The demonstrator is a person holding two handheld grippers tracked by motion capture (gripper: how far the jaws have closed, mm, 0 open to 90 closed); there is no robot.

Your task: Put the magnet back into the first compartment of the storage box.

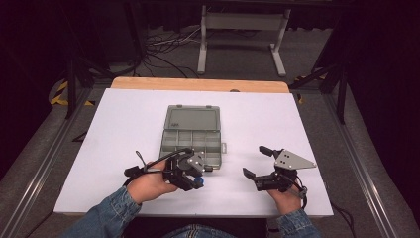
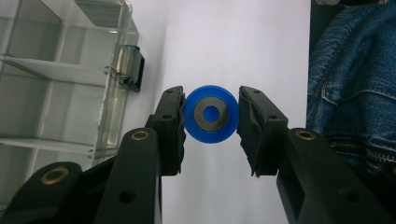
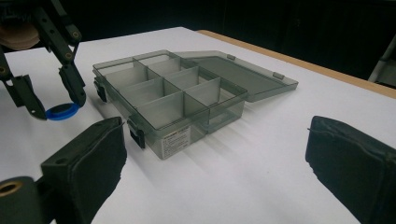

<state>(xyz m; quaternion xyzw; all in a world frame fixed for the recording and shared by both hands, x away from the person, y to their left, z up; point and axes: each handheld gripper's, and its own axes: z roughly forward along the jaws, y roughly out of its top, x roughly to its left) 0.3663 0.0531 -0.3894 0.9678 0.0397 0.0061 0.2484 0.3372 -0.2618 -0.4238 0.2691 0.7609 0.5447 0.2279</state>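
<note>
Denim sleeves come in at the near edge of the worktop point(image 1: 307, 129), each hand carrying a tool. Just beyond them, the left tool point(image 2: 210, 116) is clenched on a small blue disc point(image 2: 209, 114) with a grey ring and a hole at its centre; its pads press the disc's rim from both sides, so the flat face stays level and clear of the white surface, which suits carrying it over a wall and dropping it flat. At the same depth the right tool point(image 3: 215, 149) stands released, jaws wide and nothing between them, resting apart on the right, probably kept out of the way. Farther on, near the middle of the worktop, the clear compartment box point(image 1: 192, 136) lies with its lid folded back flat behind it, leaving every compartment open from above; I judge the disc is bound for one of them, the nearest row being just beside the left tool
</note>
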